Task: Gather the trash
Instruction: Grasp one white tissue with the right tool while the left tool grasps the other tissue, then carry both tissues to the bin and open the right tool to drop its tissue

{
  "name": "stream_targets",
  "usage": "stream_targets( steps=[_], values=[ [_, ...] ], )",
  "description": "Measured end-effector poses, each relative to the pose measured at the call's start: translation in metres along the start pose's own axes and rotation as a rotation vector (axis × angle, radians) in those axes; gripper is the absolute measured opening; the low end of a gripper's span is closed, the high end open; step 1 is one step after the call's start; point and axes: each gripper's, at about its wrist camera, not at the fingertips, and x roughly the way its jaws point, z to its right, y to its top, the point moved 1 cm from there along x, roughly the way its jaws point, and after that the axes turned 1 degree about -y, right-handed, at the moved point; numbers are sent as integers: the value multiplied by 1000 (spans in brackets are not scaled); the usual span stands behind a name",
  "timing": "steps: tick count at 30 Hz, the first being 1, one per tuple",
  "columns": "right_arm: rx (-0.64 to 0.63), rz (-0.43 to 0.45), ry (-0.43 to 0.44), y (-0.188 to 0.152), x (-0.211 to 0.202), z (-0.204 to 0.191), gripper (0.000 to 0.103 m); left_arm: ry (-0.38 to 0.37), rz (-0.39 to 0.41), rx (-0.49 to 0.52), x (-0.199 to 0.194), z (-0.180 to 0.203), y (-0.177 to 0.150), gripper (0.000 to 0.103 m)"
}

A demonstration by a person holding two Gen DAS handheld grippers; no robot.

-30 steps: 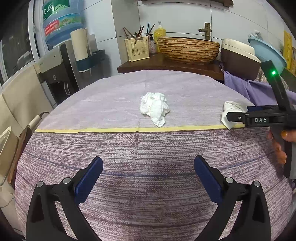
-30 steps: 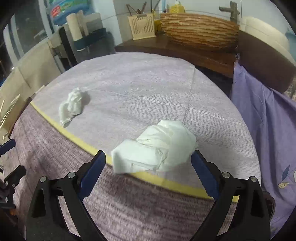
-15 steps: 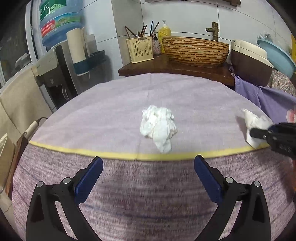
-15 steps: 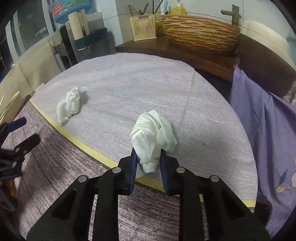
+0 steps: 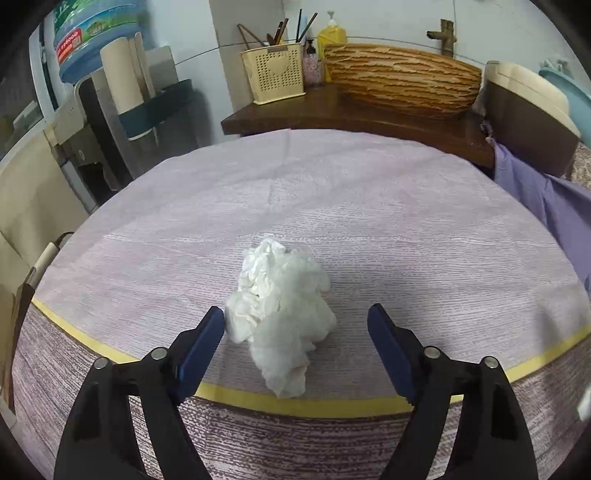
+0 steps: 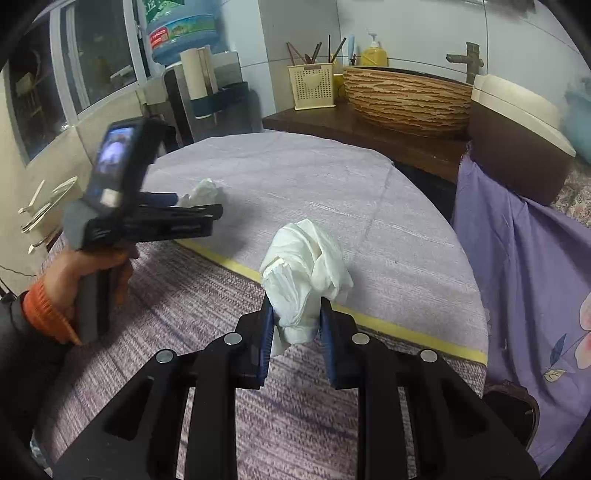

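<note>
Two pieces of trash show, and neither is binned; no bin is in view. The right gripper [image 6: 297, 317] is clamped on one crumpled tissue [image 6: 308, 273], held clear of the round table [image 6: 369, 206]. The left gripper [image 5: 295, 334] has its jaws open and just been closing, with the second tissue wad [image 5: 280, 317] between them, untouched, resting on the cloth at 6 o'clock near the yellow stripe. The water jug [image 5: 92, 33] at 10 o'clock carries a label too blurred to read
</note>
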Motion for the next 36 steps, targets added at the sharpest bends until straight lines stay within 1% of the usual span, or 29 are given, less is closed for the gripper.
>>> stream_targets(
  steps=[2,4,8,12,13,16,19,21,25,31,36],
  values=[
    [-6,9,1,-4,-6,0,23,8,-8,-14,2,-3,-1,64],
    [-9,19,2,-8,-11,-1,23,9,-15,-27,3,-5,-1,57],
    [-23,46,-24,-14,-19,-5,23,7,-11,-47,1,-8,-2,49],
    [-2,53,-12,-22,-27,-5,23,5,11,-57,-11,-9,-5,41],
    [3,54,-9,-24,-29,-5,23,1,18,-64,-15,-9,-6,35],
    [11,55,-4,-30,-34,-7,23,-11,42,-82,-33,-10,-15,35],
    [14,68,-7,-40,-44,-9,23,-3,85,-54,-55,-5,-25,35],
    [15,73,-8,-44,-50,-11,23,-11,114,-48,-72,-3,-32,35],
    [19,87,-3,-57,-64,-17,23,-58,153,-52,-103,2,-52,35],
    [-3,123,-27,-76,-88,-27,23,-97,215,-28,-146,11,-82,35],
    [-7,152,-39,-95,-108,-29,23,-166,251,-56,-182,14,-109,35]
  ],
)
